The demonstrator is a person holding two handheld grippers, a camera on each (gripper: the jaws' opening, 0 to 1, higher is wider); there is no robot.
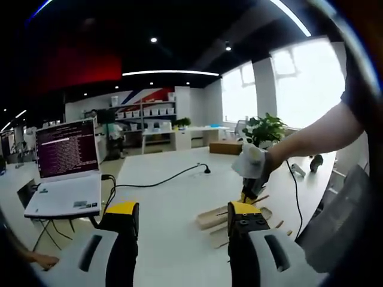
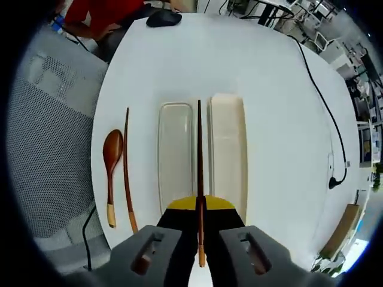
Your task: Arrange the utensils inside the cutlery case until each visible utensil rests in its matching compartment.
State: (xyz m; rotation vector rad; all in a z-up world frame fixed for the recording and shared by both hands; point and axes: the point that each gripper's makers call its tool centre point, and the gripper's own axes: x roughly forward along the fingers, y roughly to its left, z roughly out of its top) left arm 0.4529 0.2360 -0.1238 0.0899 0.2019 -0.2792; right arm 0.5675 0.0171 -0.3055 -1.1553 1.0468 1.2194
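1 chopstick point(image 2: 199, 167) sits clamped between the jaws of my right gripper point(image 2: 200, 206), its long dark shaft running straight out ahead, over the seam between the clear tray point(image 2: 175, 155) and the cream lid point(image 2: 228, 152) lying side by side on the white table point(image 2: 281, 89). To do this step well, I judge I should shift the stick across until it hangs over the tray, keep it parallel to the tray's long walls, lower it flat and only then let go, so it does not roll or tip over the rim. My left gripper point(image 1: 182, 224) is held up away from the case, jaws apart and holding nothing. Both halves of the case are long, narrow and round-cornered, and the tray looks bare inside. I cannot make out any dividers. To its left, well apart from it, lie a 2nd chopstick point(image 2: 127, 167) and a brown wooden spoon point(image 2: 111, 167), side by side, handles pale at the near end.
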